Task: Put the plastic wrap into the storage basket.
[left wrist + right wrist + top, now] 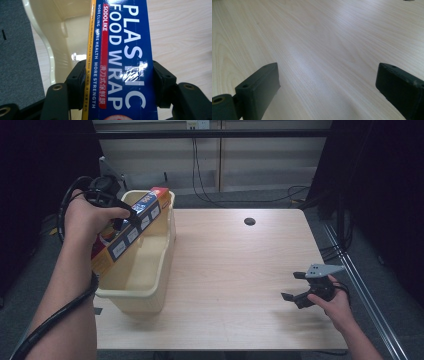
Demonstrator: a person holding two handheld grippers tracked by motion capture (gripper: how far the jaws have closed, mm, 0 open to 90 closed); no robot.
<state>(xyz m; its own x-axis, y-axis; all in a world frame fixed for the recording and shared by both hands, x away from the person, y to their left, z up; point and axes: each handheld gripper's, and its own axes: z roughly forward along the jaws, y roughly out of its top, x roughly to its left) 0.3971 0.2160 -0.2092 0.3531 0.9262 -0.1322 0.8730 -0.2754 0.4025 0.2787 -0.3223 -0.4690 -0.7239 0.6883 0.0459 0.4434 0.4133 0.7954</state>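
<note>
Now the left gripper (122, 222) squeezes the plastic wrap box (131, 232) tight, tilting it over the tub (150, 285) for dropping; the right gripper (295, 287) rests wide apart.

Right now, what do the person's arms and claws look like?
Both forearms are bare, no sleeves. The left claw has two chunky matte black jaws with small brass-coloured screw holes, and a thick black cable looping from it under the arm. The right claw is black too, topped with a grey three-cornered plate dotted with little holes.
</note>
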